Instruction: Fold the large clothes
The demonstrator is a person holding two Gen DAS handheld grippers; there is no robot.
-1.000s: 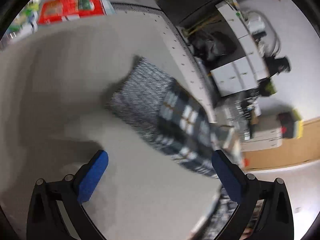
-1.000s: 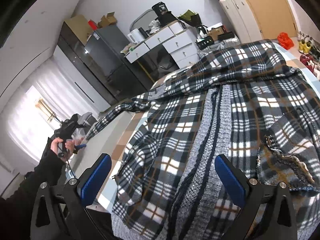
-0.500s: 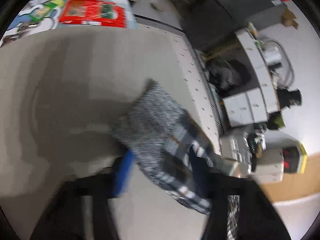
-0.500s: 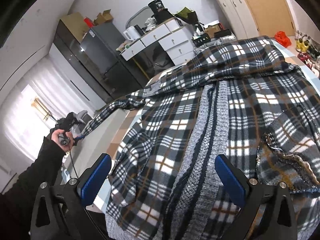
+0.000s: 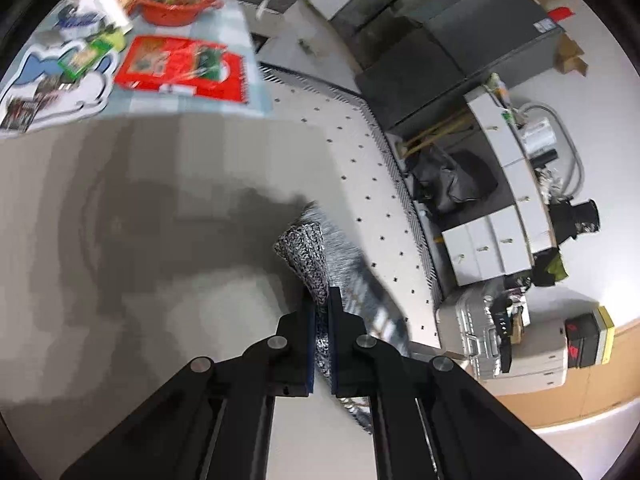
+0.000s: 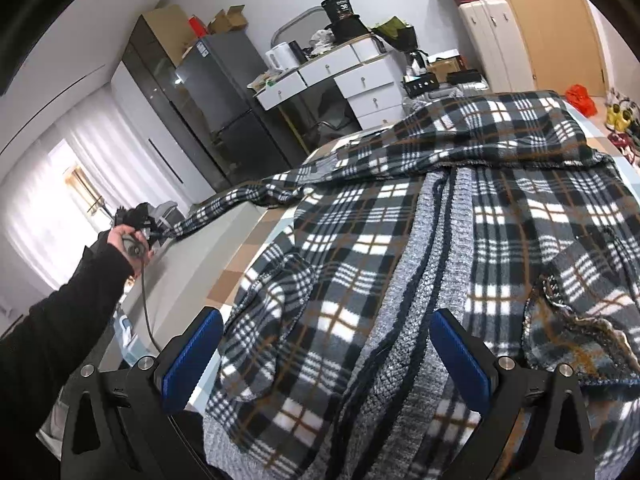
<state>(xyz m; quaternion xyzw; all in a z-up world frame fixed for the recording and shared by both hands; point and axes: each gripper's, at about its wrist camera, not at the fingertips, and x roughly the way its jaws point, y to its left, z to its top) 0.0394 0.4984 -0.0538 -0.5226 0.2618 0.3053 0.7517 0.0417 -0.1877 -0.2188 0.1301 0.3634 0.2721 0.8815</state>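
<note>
Spread across the checked table (image 6: 240, 276): large black, white and tan plaid fleece garment with grey knit trim (image 6: 400, 240), one sleeve stretched far left. Pinched tight on that sleeve's grey knit cuff (image 5: 306, 250): left gripper (image 5: 321, 308). Hovering wide above the garment's front, gripping nothing: right gripper (image 6: 326, 354).

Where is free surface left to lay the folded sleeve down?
Free: the grey surface left of the knit cuff, below the red packet. Crowded: the far top-left corner, with the red bowl, and the plaid jacket covering the right side.
</note>
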